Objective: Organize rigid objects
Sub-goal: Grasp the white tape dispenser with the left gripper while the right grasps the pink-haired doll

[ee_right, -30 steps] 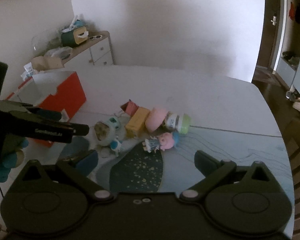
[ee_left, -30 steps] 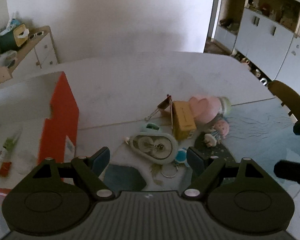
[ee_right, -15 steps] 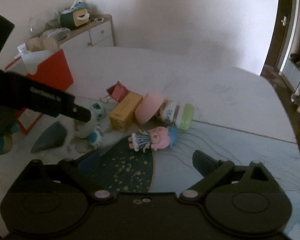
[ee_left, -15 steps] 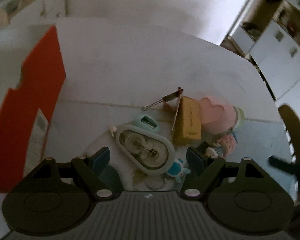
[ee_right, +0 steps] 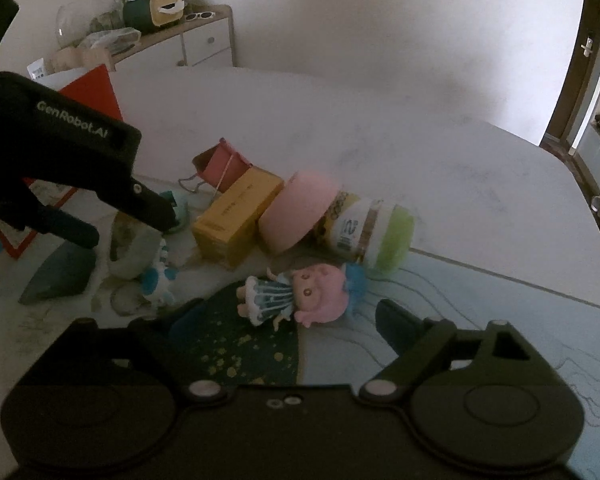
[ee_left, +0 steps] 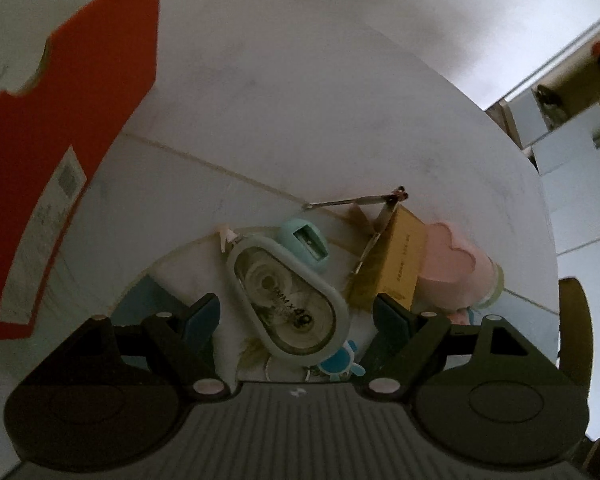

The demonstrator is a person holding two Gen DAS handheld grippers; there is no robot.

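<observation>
The left gripper (ee_left: 296,314) is held wide open, low over the tape dispenser (ee_left: 286,300), which lies flat on the table (ee_left: 300,100) between the two fingers but is not seen to be touched by either. The right gripper (ee_right: 288,320) is also spread wide and empty, with the doll (ee_right: 296,292) lying just ahead of it on the mat (ee_right: 480,300).

The dispenser is crowded: a mint sharpener (ee_left: 306,244) is pressed against its far end, a blue charm (ee_left: 342,360) and a ring lie at its near end, and the yellow box (ee_left: 400,260) sits just beside the right-hand finger. A binder clip (ee_left: 374,216) leans on that box, and a pink heart box (ee_left: 448,252) and a jar (ee_right: 372,232) are stacked against it in turn.

The risk is judged to lie in the closing. If the fingers are brought down off-centre, the yellow box may be clipped and the leaning pile shifted, or the jar set rolling. The rounded, smooth shell of the dispenser may be squeezed out sideways if it is gripped across its taper. The charm may be dragged along if it is tethered to the dispenser; that cannot be told. The red box (ee_left: 60,140), presumably the destination, stands well to the left.
</observation>
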